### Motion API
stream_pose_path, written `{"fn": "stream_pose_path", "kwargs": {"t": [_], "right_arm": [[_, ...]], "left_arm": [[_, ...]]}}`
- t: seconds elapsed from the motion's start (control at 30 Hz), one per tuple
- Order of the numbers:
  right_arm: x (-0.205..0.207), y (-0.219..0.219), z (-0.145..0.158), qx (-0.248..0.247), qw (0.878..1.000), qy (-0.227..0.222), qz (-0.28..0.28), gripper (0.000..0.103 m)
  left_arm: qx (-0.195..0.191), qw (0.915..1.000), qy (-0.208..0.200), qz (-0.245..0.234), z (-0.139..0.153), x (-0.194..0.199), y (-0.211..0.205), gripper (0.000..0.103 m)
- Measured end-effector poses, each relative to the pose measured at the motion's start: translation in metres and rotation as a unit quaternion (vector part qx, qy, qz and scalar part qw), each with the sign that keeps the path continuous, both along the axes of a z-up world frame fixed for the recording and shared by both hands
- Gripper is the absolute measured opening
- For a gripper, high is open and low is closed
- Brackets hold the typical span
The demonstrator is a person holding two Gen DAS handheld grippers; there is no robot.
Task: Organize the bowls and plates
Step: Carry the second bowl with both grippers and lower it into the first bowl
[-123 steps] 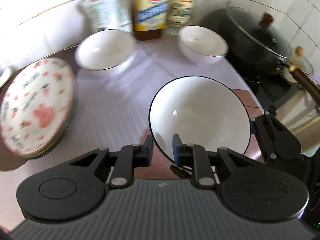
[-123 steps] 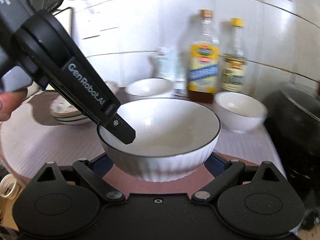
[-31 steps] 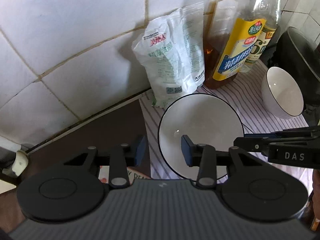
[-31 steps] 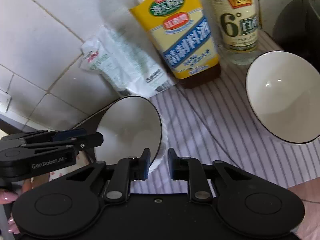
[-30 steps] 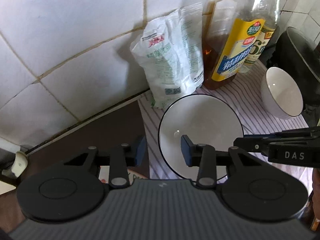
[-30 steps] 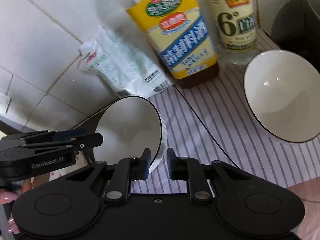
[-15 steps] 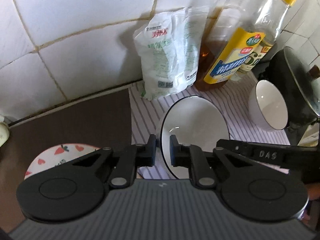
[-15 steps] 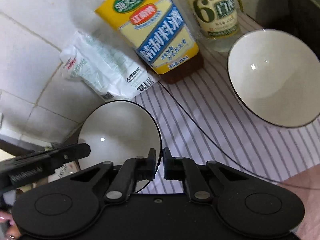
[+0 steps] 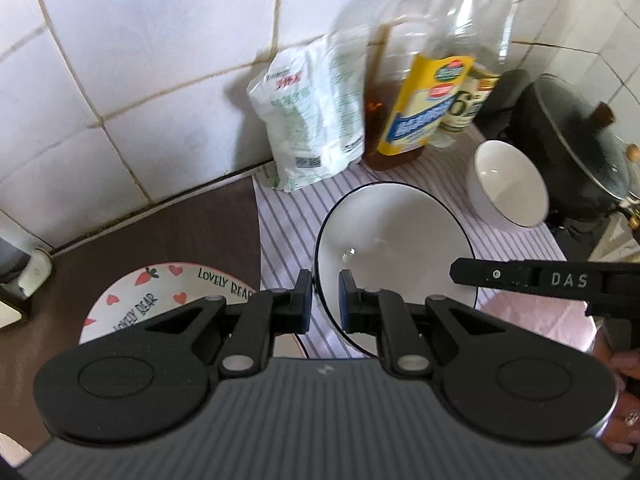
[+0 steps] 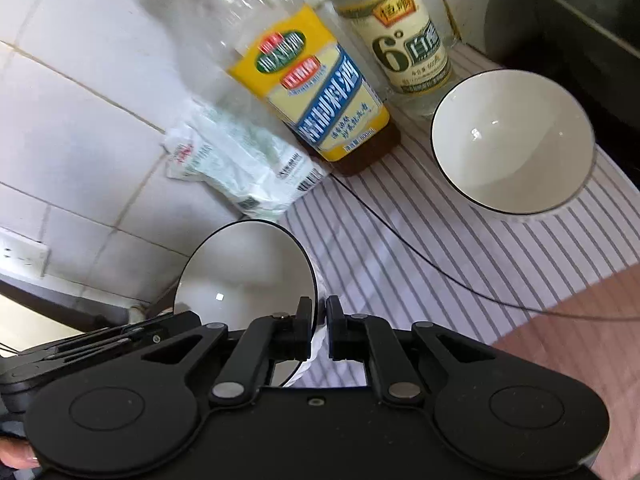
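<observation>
The large white bowl (image 9: 394, 248), glossy with a thin dark rim, is pinched at opposite edges by both tools: the left gripper (image 9: 324, 300) clamped on its near-left rim, the right gripper (image 10: 319, 330) clamped on its other edge. It sits over a striped cloth (image 10: 460, 260). Just left lies a heart-printed plate (image 9: 160, 300) on the brown counter. Behind stand a crinkled white bag (image 9: 312, 120) and two bottles, one yellow-labelled (image 9: 428, 108), one yellow-capped (image 9: 496, 40). One smaller white bowl (image 9: 508, 184) sits right, beside a black lidded pot (image 9: 576, 144).

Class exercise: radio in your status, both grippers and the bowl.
Both hand-held grippers, left and right, shut on black-rimmed white ceramic bowl. Smaller white bowl sits apart. Nothing obstructing.
</observation>
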State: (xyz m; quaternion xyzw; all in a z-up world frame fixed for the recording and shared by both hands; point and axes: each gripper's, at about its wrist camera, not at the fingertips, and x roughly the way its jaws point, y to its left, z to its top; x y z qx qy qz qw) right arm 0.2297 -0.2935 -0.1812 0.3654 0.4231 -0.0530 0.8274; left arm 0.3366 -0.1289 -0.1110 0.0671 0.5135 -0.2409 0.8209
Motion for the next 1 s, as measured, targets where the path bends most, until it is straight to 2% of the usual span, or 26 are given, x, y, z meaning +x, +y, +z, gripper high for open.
{"fn": "stream_pose_path", "kwargs": {"t": [0.27,0.6,1.0], "right_arm": [[-0.05,0.019,0.041,0.0,0.999,-0.036,-0.006,0.011],[-0.1,0.044,0.076,-0.02,0.999,-0.046,-0.003,0.013],[-0.132,0.065,0.063,-0.013,1.0,-0.023,-0.006,0.013]], "left_arm": [[-0.012,0.9993,-0.019,-0.029,0.038,-0.042,0.015,0.012],[-0.018,0.9986,-0.005,-0.049,0.046,-0.093,0.031,0.012],[-0.015,0.9992,0.022,-0.031,0.023,-0.128,0.043,0.012]]}}
